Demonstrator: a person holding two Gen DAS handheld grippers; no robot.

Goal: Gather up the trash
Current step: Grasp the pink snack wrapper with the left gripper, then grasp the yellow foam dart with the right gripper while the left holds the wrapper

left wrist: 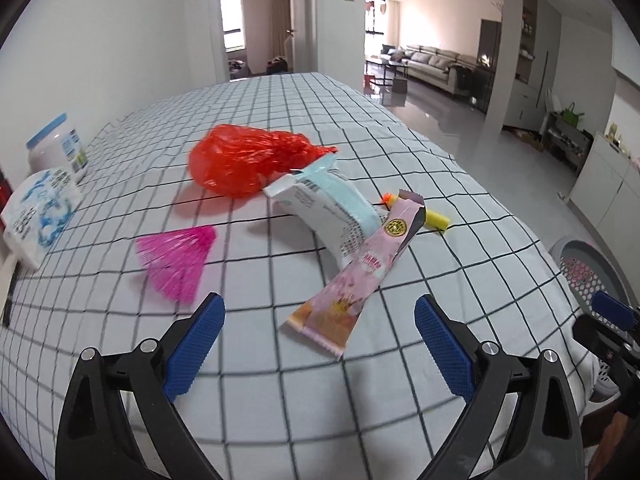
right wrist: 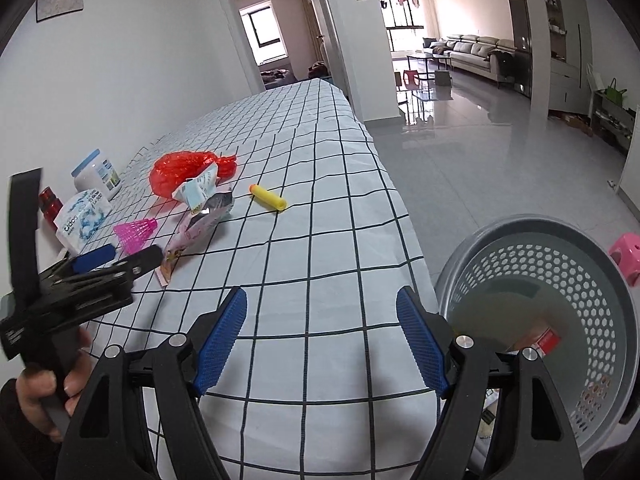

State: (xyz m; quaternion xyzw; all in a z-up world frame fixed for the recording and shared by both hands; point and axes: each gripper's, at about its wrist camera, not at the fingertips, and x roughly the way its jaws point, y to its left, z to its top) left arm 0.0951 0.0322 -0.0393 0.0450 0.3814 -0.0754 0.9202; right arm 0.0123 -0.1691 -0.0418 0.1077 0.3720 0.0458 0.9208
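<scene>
Trash lies on a checked tablecloth (left wrist: 280,120): a pink wrapper (left wrist: 356,276), a white and teal packet (left wrist: 324,208), a red plastic bag (left wrist: 248,160), a pink shuttlecock (left wrist: 180,260) and a yellow foam dart (left wrist: 432,216). My left gripper (left wrist: 318,336) is open and empty, just short of the pink wrapper. My right gripper (right wrist: 322,332) is open and empty over the table's near right edge, beside a grey perforated basket (right wrist: 592,280) on the floor. The dart (right wrist: 268,198), bag (right wrist: 180,172) and wrapper (right wrist: 188,236) also show in the right wrist view, as does the left gripper (right wrist: 116,258).
A white jar (left wrist: 60,148) and a blue-white tissue pack (left wrist: 40,216) stand at the table's left, by the wall, with a red bottle (right wrist: 50,204) behind. The basket (left wrist: 588,268) holds some packaging. A pink stool (right wrist: 626,256) sits on the floor right.
</scene>
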